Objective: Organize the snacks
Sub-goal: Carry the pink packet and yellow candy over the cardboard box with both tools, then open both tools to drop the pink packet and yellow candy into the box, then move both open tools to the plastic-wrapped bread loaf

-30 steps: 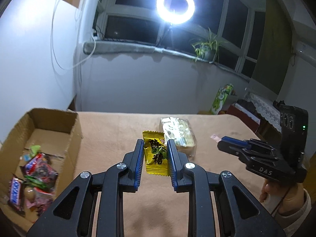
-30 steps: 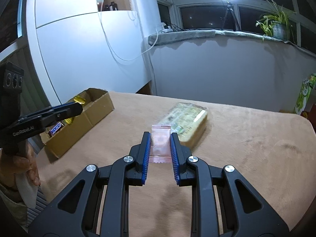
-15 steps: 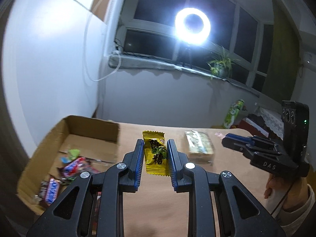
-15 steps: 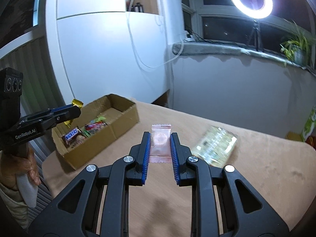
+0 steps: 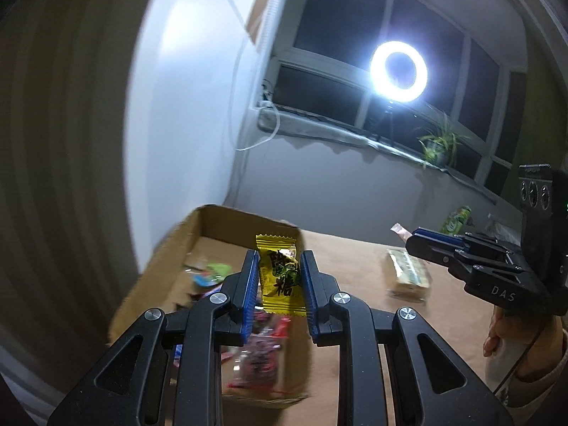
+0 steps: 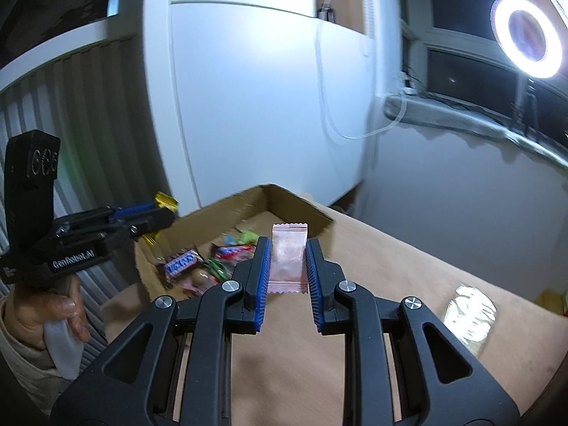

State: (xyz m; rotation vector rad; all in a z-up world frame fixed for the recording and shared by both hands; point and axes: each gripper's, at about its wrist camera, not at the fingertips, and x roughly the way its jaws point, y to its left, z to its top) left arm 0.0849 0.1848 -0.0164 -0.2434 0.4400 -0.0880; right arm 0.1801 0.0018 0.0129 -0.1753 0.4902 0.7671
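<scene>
Two grippers close on a cardboard box (image 5: 227,227), each carrying one snack for sorting. The left gripper (image 5: 278,277) has its jaws drawn narrow onto a yellow candy (image 5: 280,273), pinched by its long sides so its long axis runs forward along the fingers, crimped end out past the tips. The right gripper (image 6: 287,262) clamps a pink sachet (image 6: 288,255) the same way, lengthwise between narrow jaws.

The relation that matters is box to jaws. From the left gripper the box lies directly below and ahead, its far wall just behind the candy's tip and loose wrappers under the fingers; a release here would likely land inside. From the right gripper the box sits ahead and to the left, its near corner just beyond the sachet, so the left hand looks nearer to the drop.

The right view alone shows the box contents clearly, a Snickers bar (image 6: 181,262) among other wrappers, and the left gripper seen side-on above the box's near-left wall. The left view is blurred over the box but shows the right gripper off to the right, above the table (image 5: 355,259), with a clear pack (image 5: 408,273) lying beyond it.
</scene>
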